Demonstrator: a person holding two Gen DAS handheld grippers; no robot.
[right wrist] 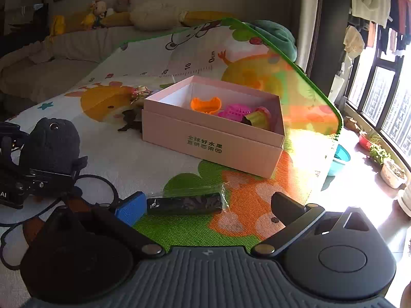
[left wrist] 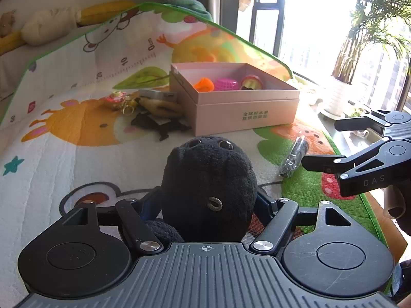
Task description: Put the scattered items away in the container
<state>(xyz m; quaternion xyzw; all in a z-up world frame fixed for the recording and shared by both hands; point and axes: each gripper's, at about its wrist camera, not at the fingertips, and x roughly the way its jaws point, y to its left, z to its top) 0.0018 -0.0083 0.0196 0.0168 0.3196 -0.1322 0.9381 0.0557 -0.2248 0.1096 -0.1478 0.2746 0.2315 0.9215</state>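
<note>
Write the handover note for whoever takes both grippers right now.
Left gripper: shut on the black plush, just short of the box.
Right gripper: open, empty, with the dark wrapped packet lying on the mat between its fingers.
Done: orange, pink and yellow-red toys are in the box.
Left: drop in the plush, grip and box the packet, then clear the pile of small things left of the box.

Cartoon play mat [right wrist: 159,154], pink box [right wrist: 205,143], wrapped dark packet [right wrist: 185,204], keychain clutter [left wrist: 123,102]

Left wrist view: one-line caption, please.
Left gripper clasps a black plush toy before an open pink cardboard box of plastic toys.
</note>
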